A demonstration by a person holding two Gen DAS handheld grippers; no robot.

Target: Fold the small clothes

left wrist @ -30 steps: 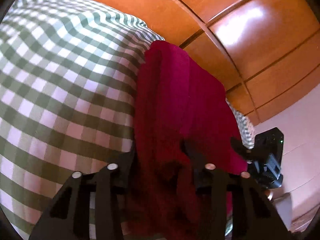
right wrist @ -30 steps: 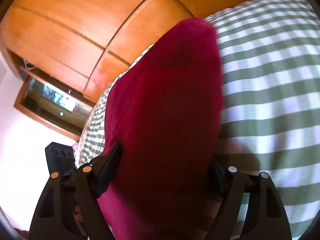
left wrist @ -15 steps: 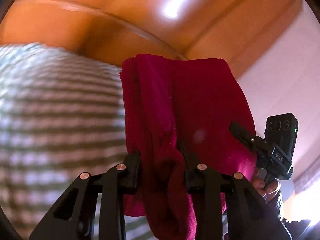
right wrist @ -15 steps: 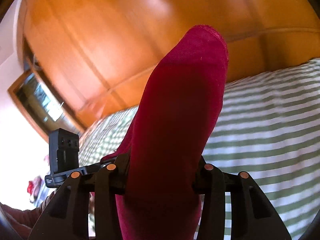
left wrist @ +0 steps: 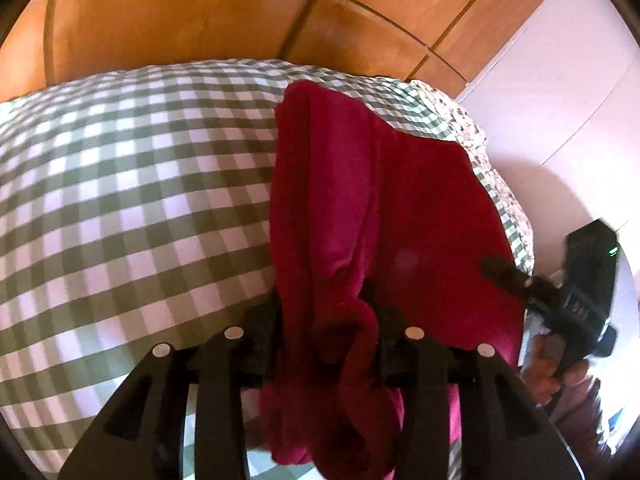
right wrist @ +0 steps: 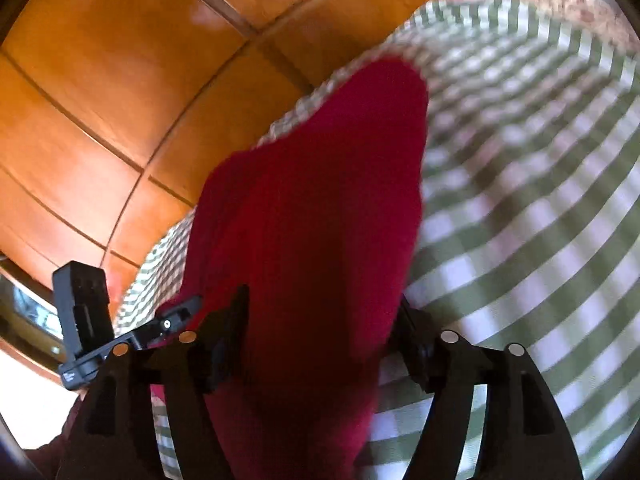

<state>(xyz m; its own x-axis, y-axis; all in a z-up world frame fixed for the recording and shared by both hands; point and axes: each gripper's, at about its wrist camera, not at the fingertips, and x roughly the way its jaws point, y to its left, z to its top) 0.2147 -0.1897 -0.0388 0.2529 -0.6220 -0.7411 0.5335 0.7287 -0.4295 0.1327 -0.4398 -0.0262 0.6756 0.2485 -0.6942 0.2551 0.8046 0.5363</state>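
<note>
— What lies ahead of the grippers?
— A bed (left wrist: 120, 200) under soft green-and-white check cloth, with glossy orange wood panels (left wrist: 180, 20) beyond.
— And the garment?
— The crimson knit cloth (left wrist: 360, 220) hangs thick and creased, bunched between both. The left gripper (left wrist: 326, 316) is clamped on one end, the right gripper (right wrist: 320, 320) on the other.

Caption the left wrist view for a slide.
Left gripper clamps bunched red cloth over green-checked bedspread; right gripper grips its far edge.
</note>
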